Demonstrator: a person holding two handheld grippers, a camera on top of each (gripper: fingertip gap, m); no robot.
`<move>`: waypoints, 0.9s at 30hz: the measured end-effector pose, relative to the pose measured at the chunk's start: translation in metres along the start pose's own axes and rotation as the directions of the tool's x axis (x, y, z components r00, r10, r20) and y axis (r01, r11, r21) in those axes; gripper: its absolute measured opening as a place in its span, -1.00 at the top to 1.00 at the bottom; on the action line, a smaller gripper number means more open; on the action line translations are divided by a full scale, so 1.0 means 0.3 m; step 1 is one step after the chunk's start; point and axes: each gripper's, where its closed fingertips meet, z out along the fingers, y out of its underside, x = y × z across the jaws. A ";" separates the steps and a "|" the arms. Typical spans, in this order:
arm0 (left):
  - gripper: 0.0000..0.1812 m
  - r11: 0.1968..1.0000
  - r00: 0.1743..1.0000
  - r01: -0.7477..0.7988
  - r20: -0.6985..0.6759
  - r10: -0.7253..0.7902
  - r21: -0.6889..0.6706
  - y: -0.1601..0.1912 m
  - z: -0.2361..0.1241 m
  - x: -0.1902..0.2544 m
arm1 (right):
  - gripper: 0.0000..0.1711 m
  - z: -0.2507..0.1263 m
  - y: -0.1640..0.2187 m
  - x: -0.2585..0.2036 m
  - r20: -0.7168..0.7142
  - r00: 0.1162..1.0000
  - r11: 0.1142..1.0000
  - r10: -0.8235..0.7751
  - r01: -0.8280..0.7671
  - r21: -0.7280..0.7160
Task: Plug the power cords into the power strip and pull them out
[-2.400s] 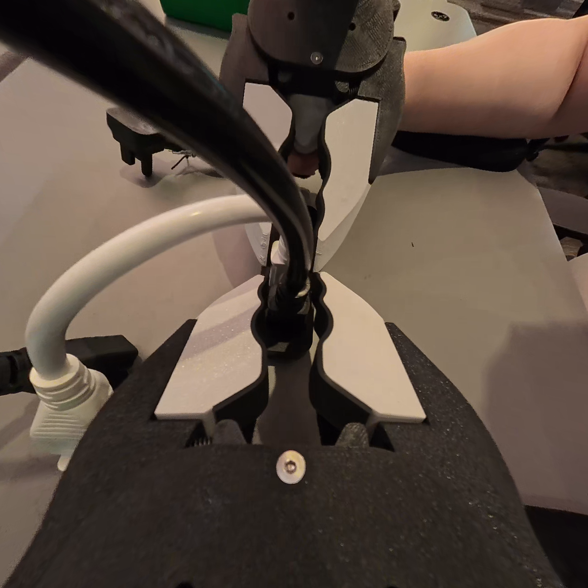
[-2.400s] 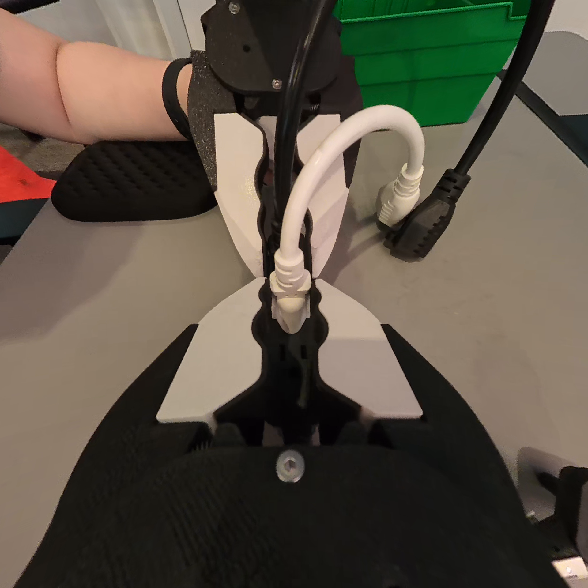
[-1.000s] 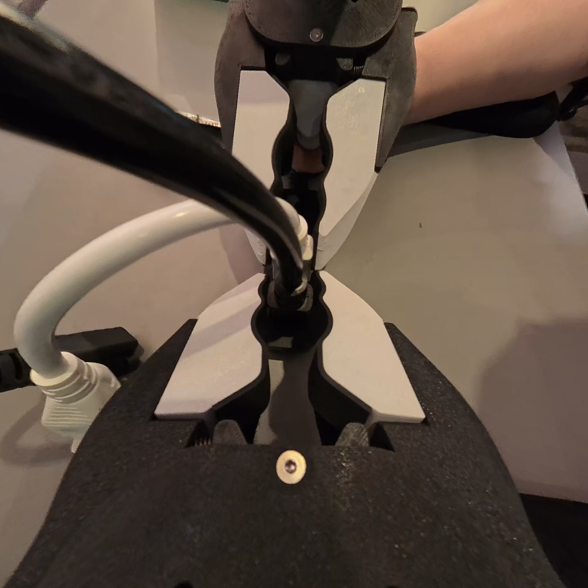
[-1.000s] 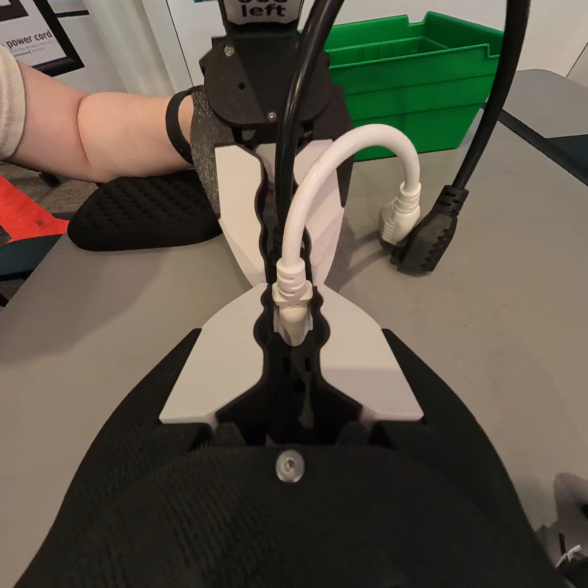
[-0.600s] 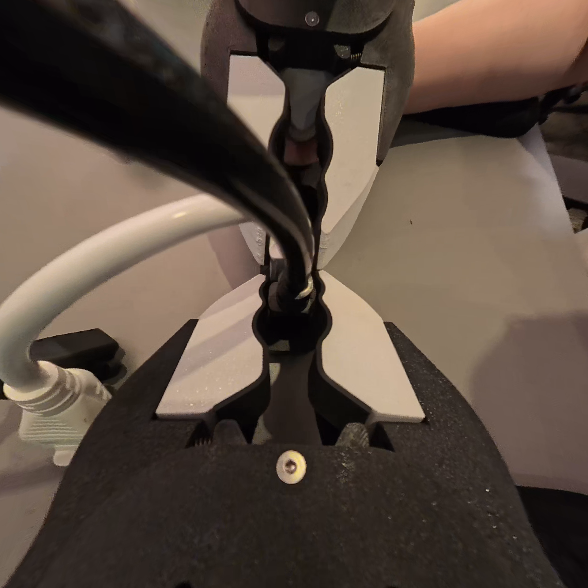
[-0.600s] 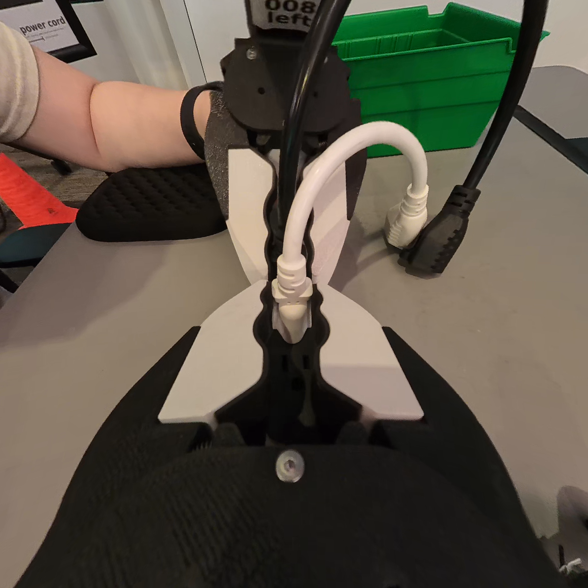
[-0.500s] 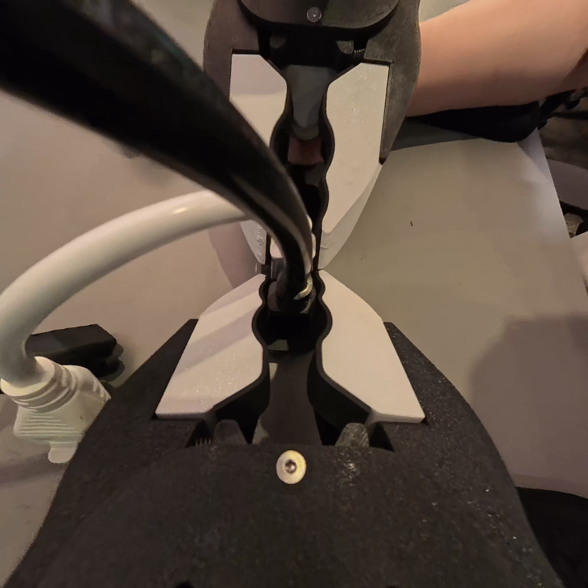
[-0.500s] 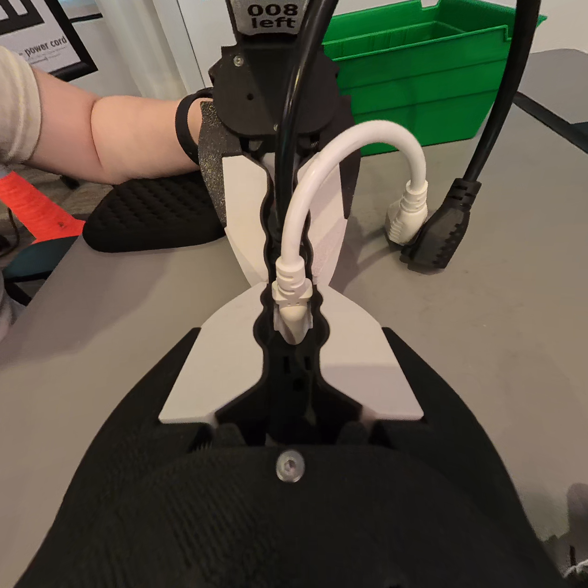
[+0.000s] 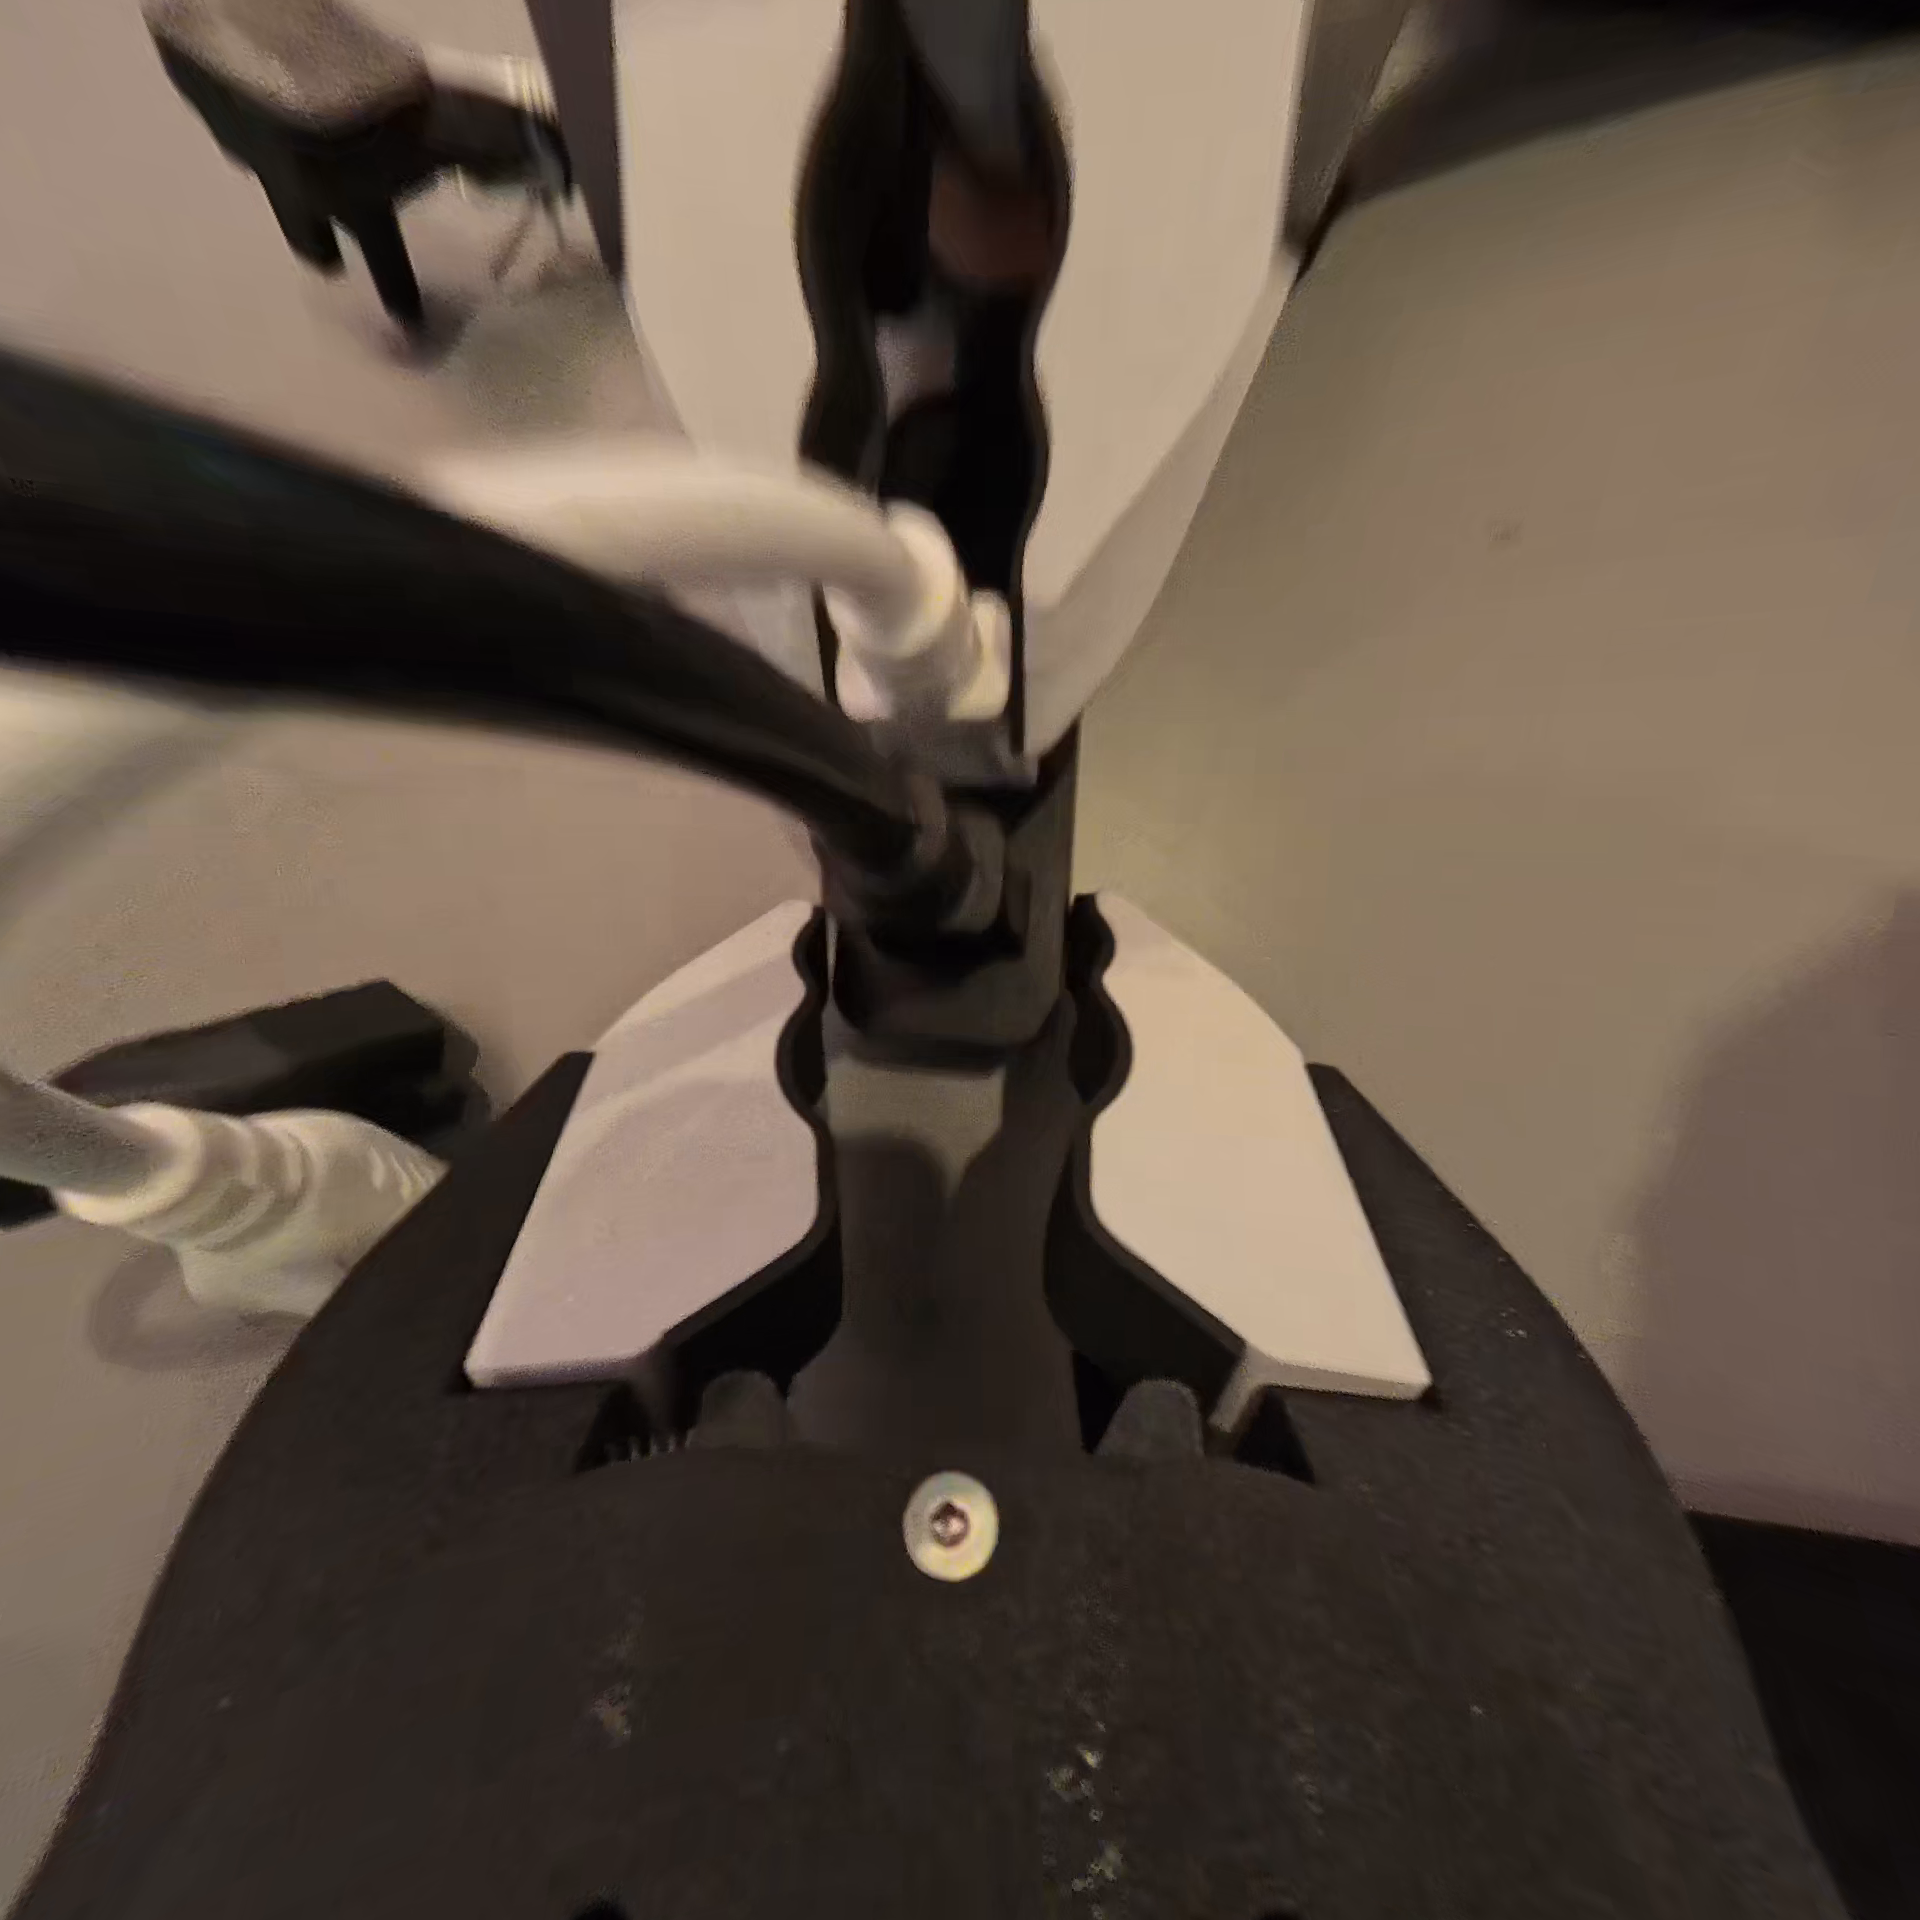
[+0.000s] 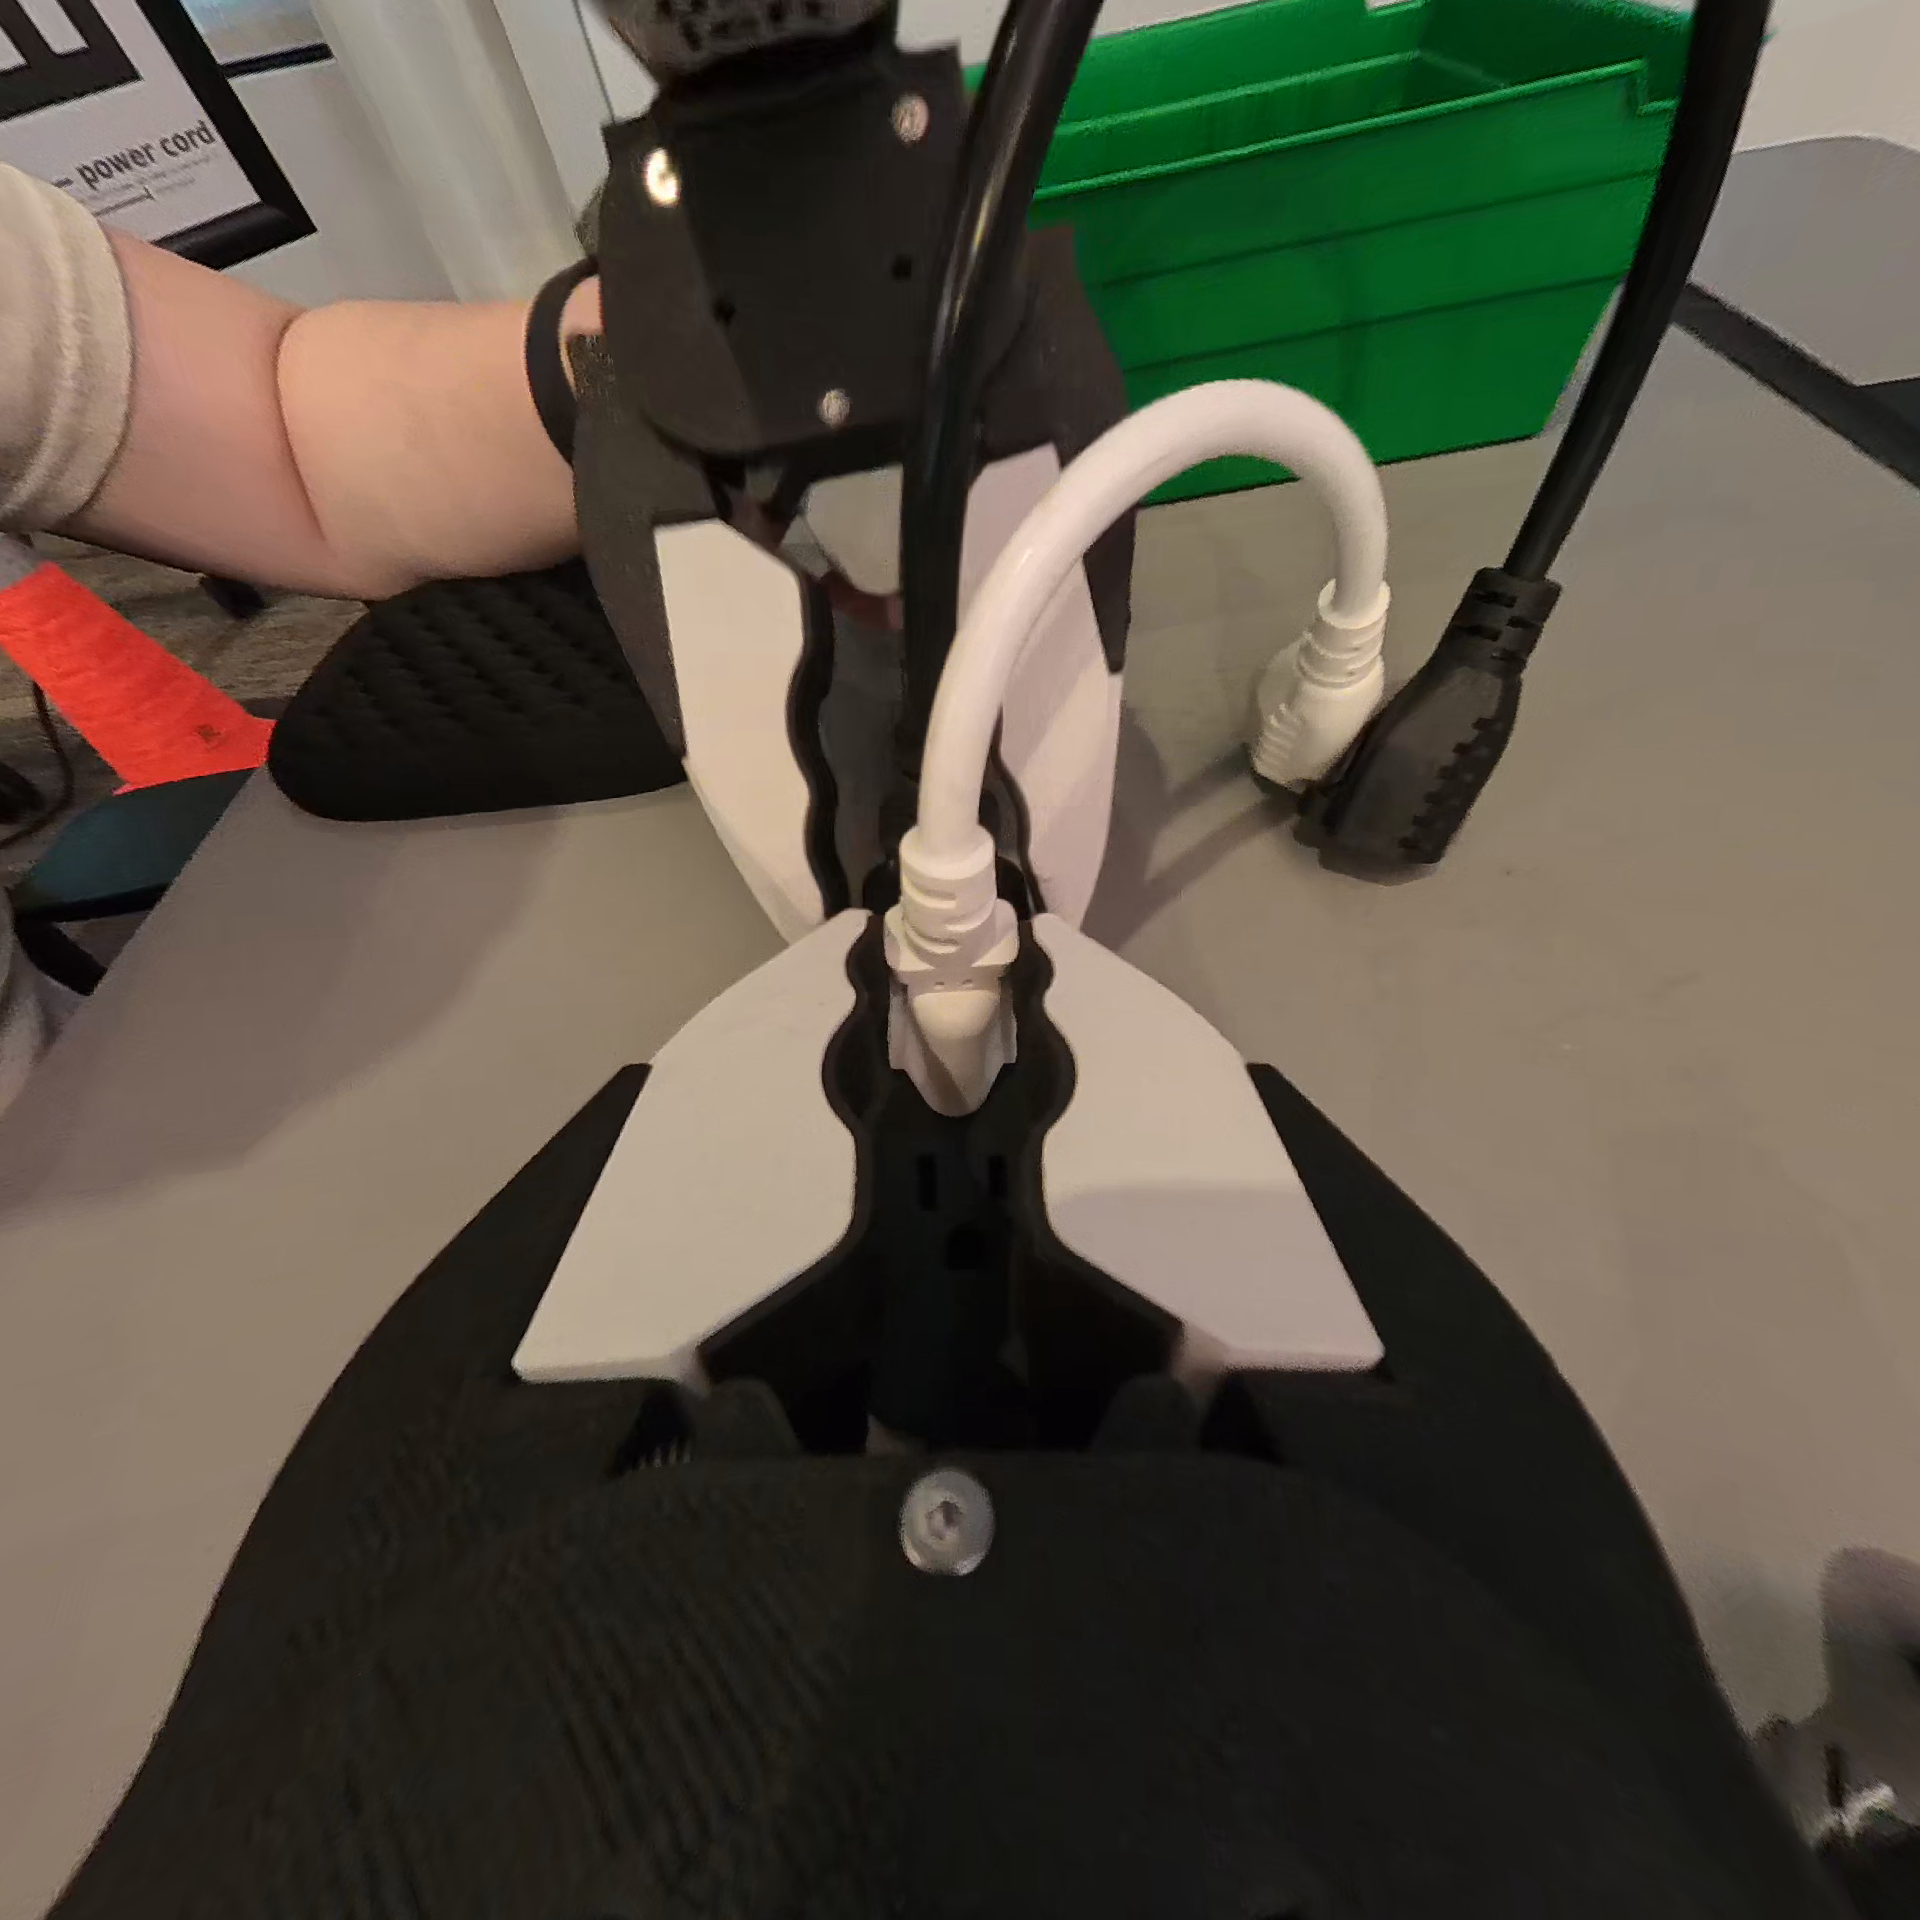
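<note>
Together we hold the black power strip (image 10: 951, 1226) above the grey table (image 10: 1558, 1039), tip to tip: our right gripper (image 10: 948, 966) clamped on one end, our left gripper (image 9: 945, 935) on the other. Two cords leave it: one white cord (image 10: 1091, 468) plugged between the right fingers, one black cord (image 9: 416, 613) beside our left.

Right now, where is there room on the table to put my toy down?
In the right wrist view, two bare patches of grey table: one nearer than the black connector and white plug, one nearer than the black padded rest. The middle is crowded: left gripper, right gripper, power strip, white cord.
</note>
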 end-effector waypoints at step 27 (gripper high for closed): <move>0.49 0.994 0.996 -0.071 0.062 0.065 0.082 -0.027 0.058 -0.002 | 0.74 0.000 0.010 0.005 0.057 0.994 0.995 0.098 -0.098 -0.009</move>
